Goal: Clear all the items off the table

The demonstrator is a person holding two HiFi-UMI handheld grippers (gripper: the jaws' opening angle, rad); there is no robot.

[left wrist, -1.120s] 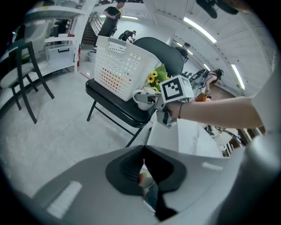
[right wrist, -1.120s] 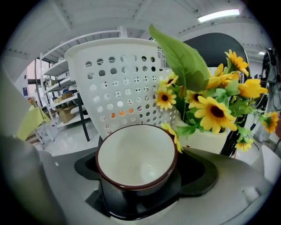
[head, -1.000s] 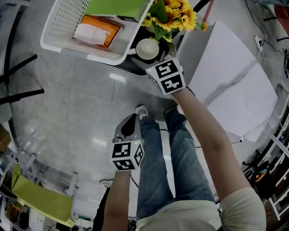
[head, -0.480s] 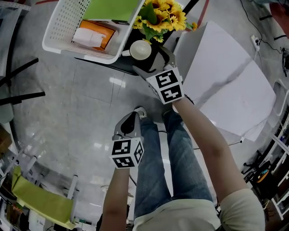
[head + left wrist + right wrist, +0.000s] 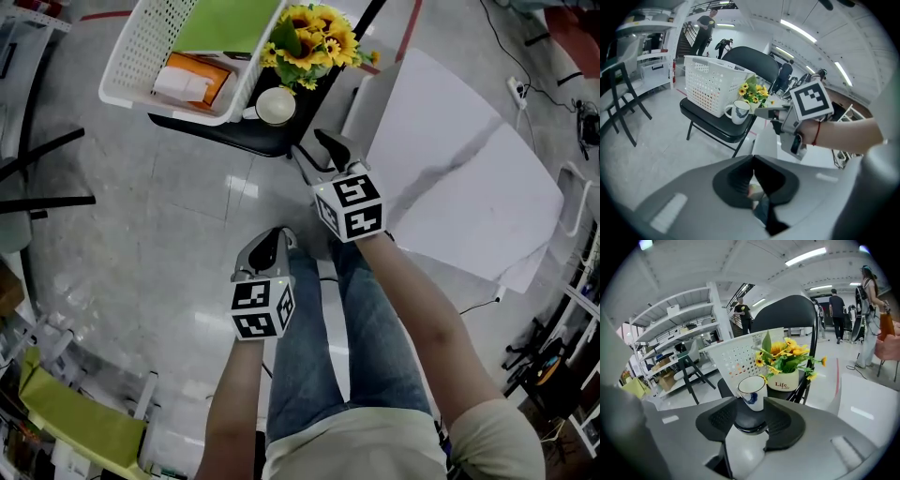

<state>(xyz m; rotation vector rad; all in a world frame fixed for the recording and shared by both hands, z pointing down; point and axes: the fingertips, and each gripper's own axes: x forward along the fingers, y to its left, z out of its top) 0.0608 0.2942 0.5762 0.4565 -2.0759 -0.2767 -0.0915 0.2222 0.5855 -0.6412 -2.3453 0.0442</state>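
Note:
A white mug with a blue mark stands on the black chair seat, beside a pot of sunflowers and a white basket. My right gripper hangs a short way back from the mug and touches nothing. Its jaws have just been closing, and a gap remains with nothing between them. In the right gripper view the mug shows beyond my right gripper, apart from it. My left gripper is shut and empty, held low over the floor near my legs.
The basket holds a green sheet and an orange box. A white table top lies to the right of the chair. Shelves and black chair legs stand at the left. People stand far off in the room.
My right gripper has drawn back from the mug, which stays on the chair seat. The left gripper has risen slightly and stays shut.

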